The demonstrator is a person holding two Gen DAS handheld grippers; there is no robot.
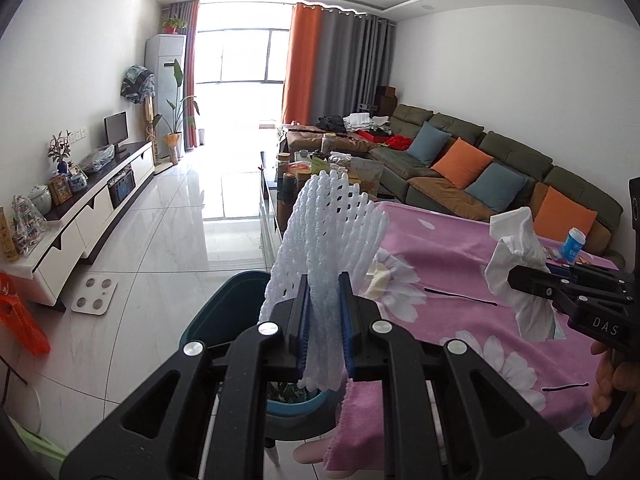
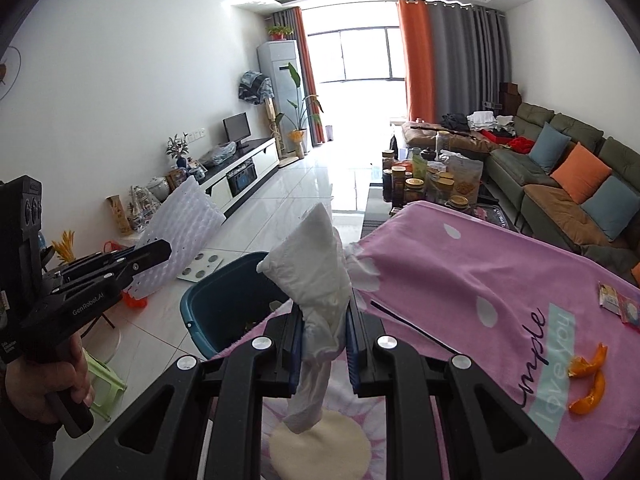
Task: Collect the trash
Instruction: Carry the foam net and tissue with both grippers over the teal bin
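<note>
Two grippers hover at the pink blanket's edge above a teal bin (contents unclear): the left gripper clamps a white foam net, the right gripper pinches a crumpled tissue. Orange peels lie on the blanket.

A white foam fruit-netting sleeve stands upright above a dark teal plastic bin. A crumpled white paper tissue hangs pinched mid-length, while two curled orange peel pieces lie on the pink flowered cloth.
</note>
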